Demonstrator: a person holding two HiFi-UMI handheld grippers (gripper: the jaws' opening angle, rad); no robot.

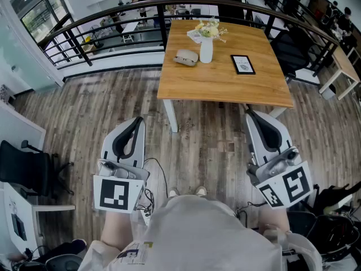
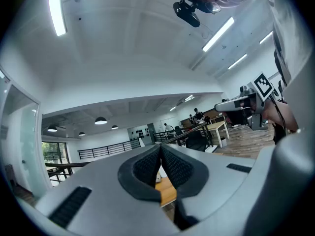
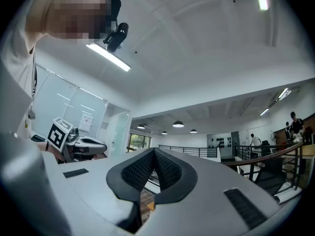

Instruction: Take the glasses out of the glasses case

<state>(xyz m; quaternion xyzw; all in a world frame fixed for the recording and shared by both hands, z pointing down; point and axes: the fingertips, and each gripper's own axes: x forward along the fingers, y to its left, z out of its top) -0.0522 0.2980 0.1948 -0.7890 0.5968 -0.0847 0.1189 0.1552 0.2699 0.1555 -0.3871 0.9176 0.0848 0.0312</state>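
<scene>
While the person stood well back from the wooden table (image 1: 225, 89), both grippers were held out in front of them over the plank floor (image 1: 84, 112), short of the table's near edge. The left gripper (image 1: 136, 123) had its jaws pressed together with nothing between them. Same deal with the right gripper (image 1: 254, 117): jaws closed tight on nothing. Both were held about level and pointed away toward the table.

The glasses case (image 1: 186, 57) sat on the far left part of the table, nowhere near either gripper. It was just left of a white vase (image 1: 206, 51) with flowers in it, close enough that I honestly couldn't tell if the two touched. The case's long axis ran roughly left to right across the table. It was too small in the head view to say whether the lid was up or down.

A little black-framed picture (image 1: 242, 64) lay to the right of the vase, and a dark railing (image 1: 162, 24) curved past the table's far side.
</scene>
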